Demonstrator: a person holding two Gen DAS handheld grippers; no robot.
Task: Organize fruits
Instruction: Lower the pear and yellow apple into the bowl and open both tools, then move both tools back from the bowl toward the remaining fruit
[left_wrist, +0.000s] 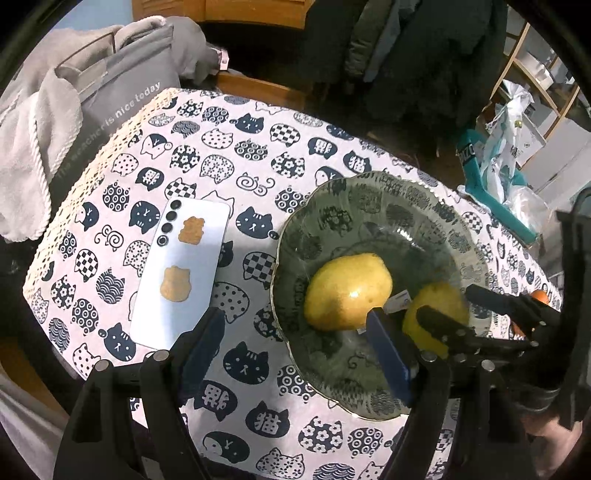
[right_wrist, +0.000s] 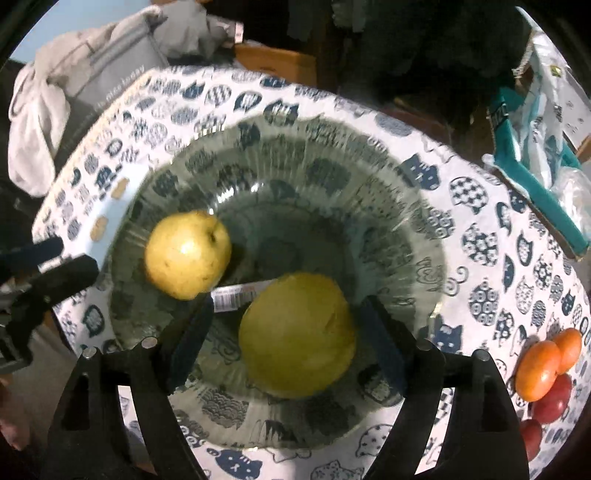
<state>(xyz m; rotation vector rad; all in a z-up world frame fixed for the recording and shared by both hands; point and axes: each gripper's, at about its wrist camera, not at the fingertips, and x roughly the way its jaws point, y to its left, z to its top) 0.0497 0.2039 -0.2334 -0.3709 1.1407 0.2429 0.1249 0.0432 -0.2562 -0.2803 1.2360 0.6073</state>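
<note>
A smoky glass plate (right_wrist: 295, 166) stands on the cat-print tablecloth with two yellow pears in it. One pear (right_wrist: 186, 254) lies at the plate's left side. The other pear (right_wrist: 297, 336) rests on the plate between the fingers of my right gripper (right_wrist: 286, 332), which is open; a clear gap shows at the left pad. A barcode sticker (right_wrist: 236, 295) lies between the pears. In the left wrist view, my left gripper (left_wrist: 295, 347) is open over the plate's (left_wrist: 369, 206) left rim, holding nothing. There the right gripper (left_wrist: 446, 301) straddles the nearer pear (left_wrist: 432, 295), beside the other pear (left_wrist: 347, 291).
A pale blue phone (left_wrist: 181, 273) lies left of the plate. Orange fruits (right_wrist: 546, 362) and red fruits (right_wrist: 550, 402) sit at the table's right edge. A grey bag (left_wrist: 110, 110) stands beyond the far left corner, and a teal package (right_wrist: 535, 177) at the far right.
</note>
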